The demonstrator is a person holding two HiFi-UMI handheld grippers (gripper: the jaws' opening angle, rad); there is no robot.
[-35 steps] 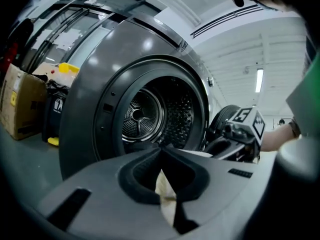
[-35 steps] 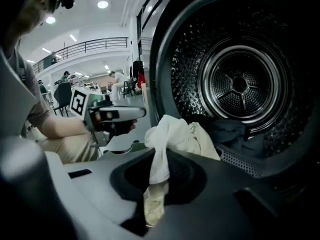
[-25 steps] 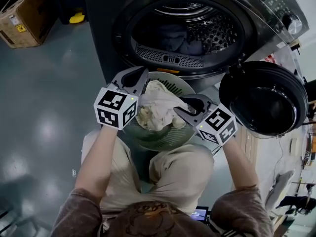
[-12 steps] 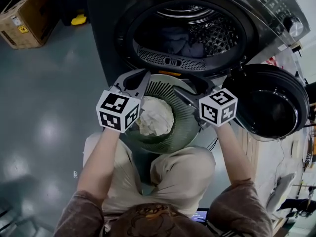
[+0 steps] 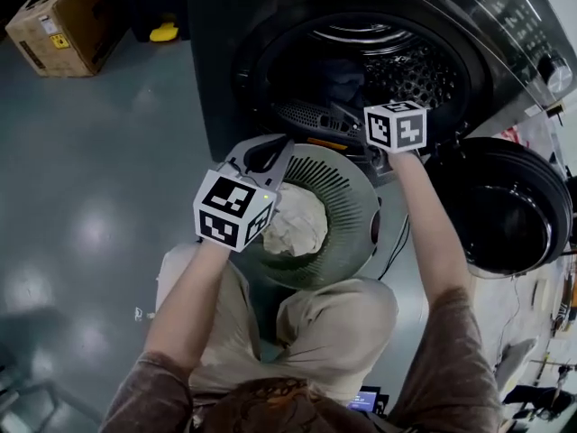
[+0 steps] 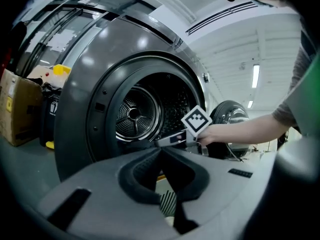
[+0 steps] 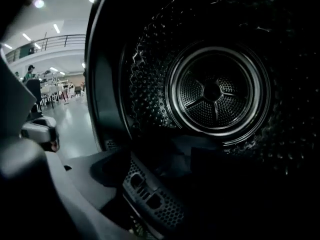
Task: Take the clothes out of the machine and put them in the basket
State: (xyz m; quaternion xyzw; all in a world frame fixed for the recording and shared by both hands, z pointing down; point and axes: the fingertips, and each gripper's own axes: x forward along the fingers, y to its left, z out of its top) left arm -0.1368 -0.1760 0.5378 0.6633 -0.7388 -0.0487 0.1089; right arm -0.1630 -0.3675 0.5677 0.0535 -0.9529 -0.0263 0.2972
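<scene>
The machine's drum (image 5: 410, 66) stands open with dark clothes (image 5: 344, 78) low inside; in the right gripper view they lie as a dim heap (image 7: 187, 154). A green basket (image 5: 353, 197) sits below the opening and holds a white cloth (image 5: 293, 228). My right gripper (image 5: 329, 115) reaches over the door sill towards the dark clothes. Its jaws have just been opening and nothing is between them. It also shows in the left gripper view, right gripper (image 6: 167, 141). My left gripper (image 5: 260, 156) hovers at the basket's near-left rim, tips together, holding nothing.
The round machine door (image 5: 505, 206) hangs open at the right, close to my right arm. A cardboard box (image 5: 63, 21) and a yellow object (image 5: 164, 32) stand on the grey floor at the far left. My knees are just under the basket.
My right gripper let go of the white cloth in the basket, opened, and moved up to the drum's mouth. The left gripper has stayed where it was.
</scene>
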